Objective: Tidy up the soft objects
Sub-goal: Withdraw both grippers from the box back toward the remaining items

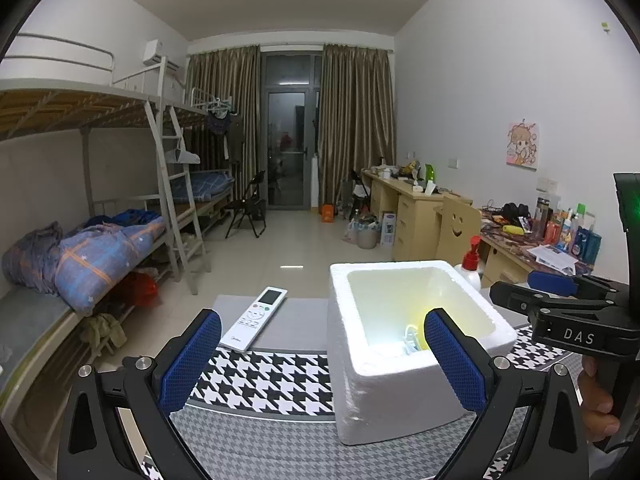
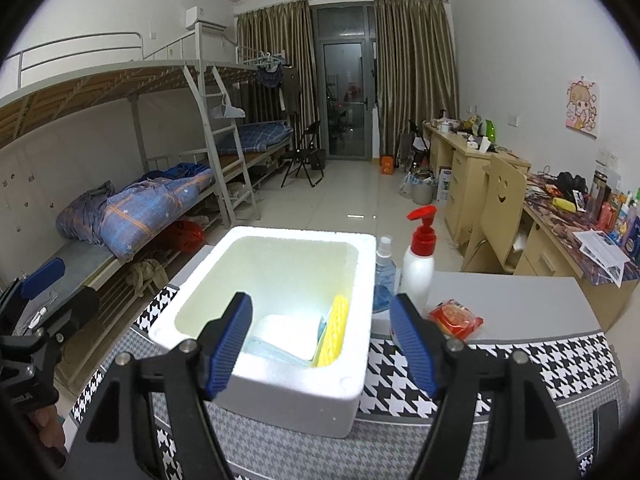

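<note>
A white foam box (image 2: 276, 376) stands on the houndstooth table cloth (image 2: 520, 360). Inside it lie a white pad (image 2: 286, 336), a blue face mask (image 2: 264, 354) and a yellow sponge (image 2: 335, 330). My right gripper (image 2: 322, 344) hovers over the box's near edge, its jaws wide apart with nothing between them. In the left wrist view the same foam box (image 1: 400, 396) sits ahead to the right, with the yellow sponge (image 1: 420, 330) just showing inside. My left gripper (image 1: 322, 364) is open and empty. The right gripper (image 1: 560, 300) shows at the right edge there.
A white remote control (image 1: 256, 318) lies on the table left of the box. A red-capped pump bottle (image 2: 418, 260), a clear spray bottle (image 2: 384, 276) and a red packet (image 2: 456, 318) stand right of the box. Bunk beds line the left wall, desks the right.
</note>
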`<state>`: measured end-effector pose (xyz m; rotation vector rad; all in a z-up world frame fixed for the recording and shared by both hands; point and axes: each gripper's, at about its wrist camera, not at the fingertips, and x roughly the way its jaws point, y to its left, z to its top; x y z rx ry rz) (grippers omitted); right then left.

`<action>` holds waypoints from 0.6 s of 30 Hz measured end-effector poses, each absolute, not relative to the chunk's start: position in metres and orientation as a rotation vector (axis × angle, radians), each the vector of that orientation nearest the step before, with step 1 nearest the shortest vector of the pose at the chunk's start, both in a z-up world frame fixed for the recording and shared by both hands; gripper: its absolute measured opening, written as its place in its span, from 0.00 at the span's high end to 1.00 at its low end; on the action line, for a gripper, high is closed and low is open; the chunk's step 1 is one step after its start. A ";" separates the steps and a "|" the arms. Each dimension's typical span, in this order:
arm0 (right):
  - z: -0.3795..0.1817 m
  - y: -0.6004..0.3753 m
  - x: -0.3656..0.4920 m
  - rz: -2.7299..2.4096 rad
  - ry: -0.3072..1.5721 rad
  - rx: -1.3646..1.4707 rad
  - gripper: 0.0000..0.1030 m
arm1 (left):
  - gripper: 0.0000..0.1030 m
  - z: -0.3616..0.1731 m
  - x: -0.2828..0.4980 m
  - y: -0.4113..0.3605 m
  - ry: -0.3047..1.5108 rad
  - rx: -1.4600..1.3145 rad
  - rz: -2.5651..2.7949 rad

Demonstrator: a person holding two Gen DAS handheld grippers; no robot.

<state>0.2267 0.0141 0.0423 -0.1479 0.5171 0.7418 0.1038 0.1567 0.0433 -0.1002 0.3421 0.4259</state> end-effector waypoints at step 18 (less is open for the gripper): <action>0.050 -0.026 0.199 0.748 0.456 -0.120 0.26 | 0.01 0.047 0.081 0.120 0.327 -0.081 0.394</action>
